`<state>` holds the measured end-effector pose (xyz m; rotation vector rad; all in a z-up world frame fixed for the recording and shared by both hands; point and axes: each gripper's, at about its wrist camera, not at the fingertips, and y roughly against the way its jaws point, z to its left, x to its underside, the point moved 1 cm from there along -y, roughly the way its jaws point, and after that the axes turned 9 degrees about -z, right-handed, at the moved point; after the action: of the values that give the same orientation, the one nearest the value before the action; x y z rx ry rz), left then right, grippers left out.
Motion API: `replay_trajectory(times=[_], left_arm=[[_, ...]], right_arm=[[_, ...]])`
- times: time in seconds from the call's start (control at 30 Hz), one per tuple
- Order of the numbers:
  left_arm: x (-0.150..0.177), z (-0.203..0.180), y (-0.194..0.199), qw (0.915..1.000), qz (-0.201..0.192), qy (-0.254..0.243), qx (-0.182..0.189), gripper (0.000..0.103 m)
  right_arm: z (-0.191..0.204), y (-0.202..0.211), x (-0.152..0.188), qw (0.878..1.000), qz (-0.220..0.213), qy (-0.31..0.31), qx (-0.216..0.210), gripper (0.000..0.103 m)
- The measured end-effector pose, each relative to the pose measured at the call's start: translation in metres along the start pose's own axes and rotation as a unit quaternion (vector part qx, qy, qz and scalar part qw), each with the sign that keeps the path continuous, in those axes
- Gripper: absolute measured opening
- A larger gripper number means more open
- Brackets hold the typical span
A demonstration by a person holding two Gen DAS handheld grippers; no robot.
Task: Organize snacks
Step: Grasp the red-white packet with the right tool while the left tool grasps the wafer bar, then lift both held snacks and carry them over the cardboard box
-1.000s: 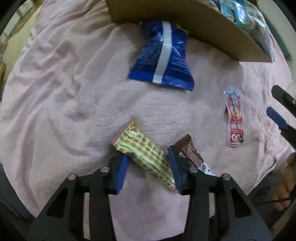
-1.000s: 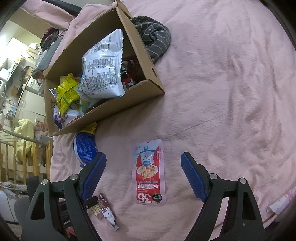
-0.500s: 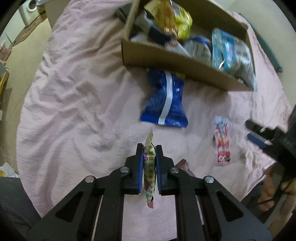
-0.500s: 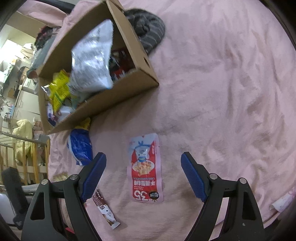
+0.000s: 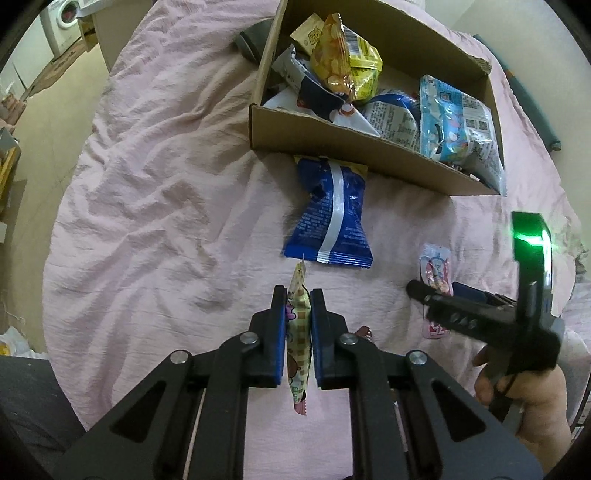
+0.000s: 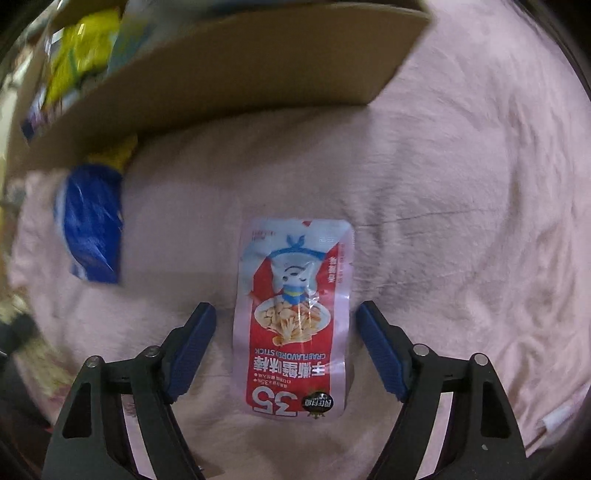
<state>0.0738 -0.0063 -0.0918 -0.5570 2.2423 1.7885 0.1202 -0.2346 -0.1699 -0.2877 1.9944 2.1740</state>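
My left gripper (image 5: 298,295) is shut on a yellow checkered snack bar (image 5: 298,332), held edge-on above the pink blanket (image 5: 155,206). A blue snack bag (image 5: 328,218) lies just ahead, against the cardboard box (image 5: 354,144) full of snack packs. In the right wrist view my right gripper (image 6: 286,314) points down with a red crab-stick pouch (image 6: 295,314) lying flat between its fingers; the jaws are closing and the pads stand apart from the pouch. The same right gripper (image 5: 436,295) appears over the pouch (image 5: 434,266) in the left wrist view.
A small brown bar (image 5: 364,331) lies on the blanket by my left fingers. A person's hand (image 5: 528,398) holds the right gripper at lower right. The box wall (image 6: 221,81) and blue bag (image 6: 92,229) sit beyond the pouch. Floor and a washing machine (image 5: 64,20) lie left.
My left gripper closed on the checkered bar and lifted it off the blanket. My right gripper dropped toward the red pouch, which now fills the space between its narrowing jaws.
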Motion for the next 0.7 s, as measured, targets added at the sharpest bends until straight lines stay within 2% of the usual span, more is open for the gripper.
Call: replay_trajectory(times=[0.07, 0.1, 0.13, 0.3, 0.47, 0.6, 0.7], left_arm=[[0.000, 0.001, 0.000, 1.0000, -0.001, 0.002, -0.002, 0.009], [0.000, 0.001, -0.001, 1.0000, -0.001, 0.003, -0.003, 0.009], [0.000, 0.002, -0.001, 1.0000, 0.000, 0.004, -0.004, 0.009], [0.001, 0.000, 0.000, 1.0000, -0.006, -0.001, -0.004, 0.009], [0.001, 0.001, 0.000, 0.9999, -0.007, 0.001, -0.008, 0.009], [0.001, 0.002, -0.002, 0.9999, -0.005, 0.006, -0.012, 0.009], [0.001, 0.001, -0.003, 0.9999, -0.006, 0.005, -0.014, 0.009]], right_arm=[[0.003, -0.003, 0.002, 1.000, -0.001, 0.015, 0.011, 0.075], [0.002, -0.002, 0.002, 1.000, -0.006, 0.015, 0.012, 0.064], [0.002, 0.000, 0.002, 1.000, -0.011, 0.014, 0.012, 0.061], [0.003, 0.015, 0.005, 0.999, -0.029, 0.025, -0.009, 0.054], [-0.011, 0.032, 0.008, 0.998, -0.047, -0.003, -0.049, 0.049], [-0.017, 0.042, 0.011, 0.996, -0.053, 0.002, -0.066, 0.031], [-0.018, 0.046, 0.016, 0.996, -0.051, 0.004, -0.074, 0.029]])
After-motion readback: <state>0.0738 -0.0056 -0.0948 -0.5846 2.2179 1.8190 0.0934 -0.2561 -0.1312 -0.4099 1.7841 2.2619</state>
